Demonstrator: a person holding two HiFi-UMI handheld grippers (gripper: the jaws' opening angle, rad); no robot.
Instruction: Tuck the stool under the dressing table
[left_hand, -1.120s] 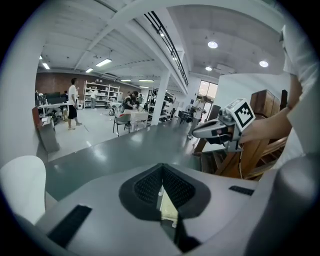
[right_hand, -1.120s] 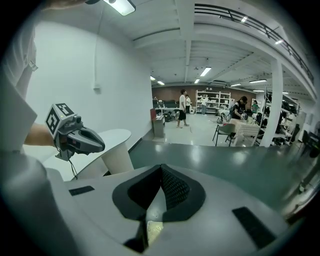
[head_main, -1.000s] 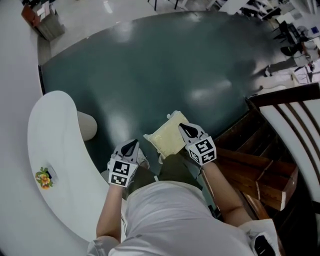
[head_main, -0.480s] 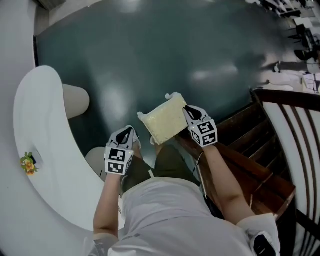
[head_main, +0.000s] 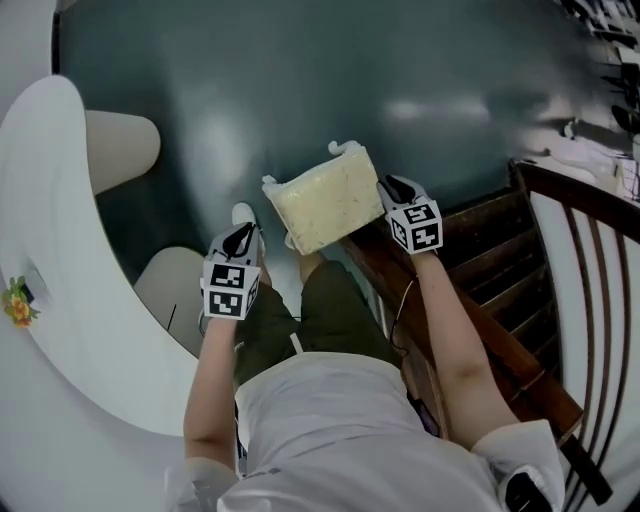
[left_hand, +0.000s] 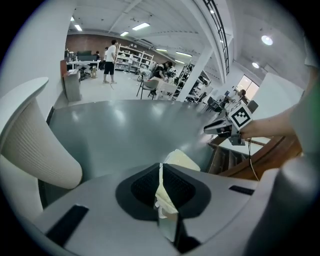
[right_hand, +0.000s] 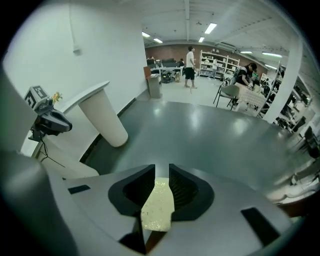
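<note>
Stool (head_main: 325, 200) has come lower, near the floor right of the table (head_main: 50, 200) & not yet under it, the jaws of r. gripper (head_main: 390, 185) have just been opening round its seat edge, l. gripper (head_main: 243, 236) is pressed together, empty, so a push prob. comes next.

The pale yellow cloth-covered stool (head_main: 325, 200) is showing a nubbly, matt pile. The dark teal-grey floor (head_main: 300, 90) is throwing back bright reflections: smooth, glossy. The white curved dressing table (head_main: 60, 330) is reading smooth, matt; its cream cone leg (left_hand: 35, 145) is showing fine ribbing. The dark brown wooden frame (head_main: 470, 255) is looking polished.
</note>
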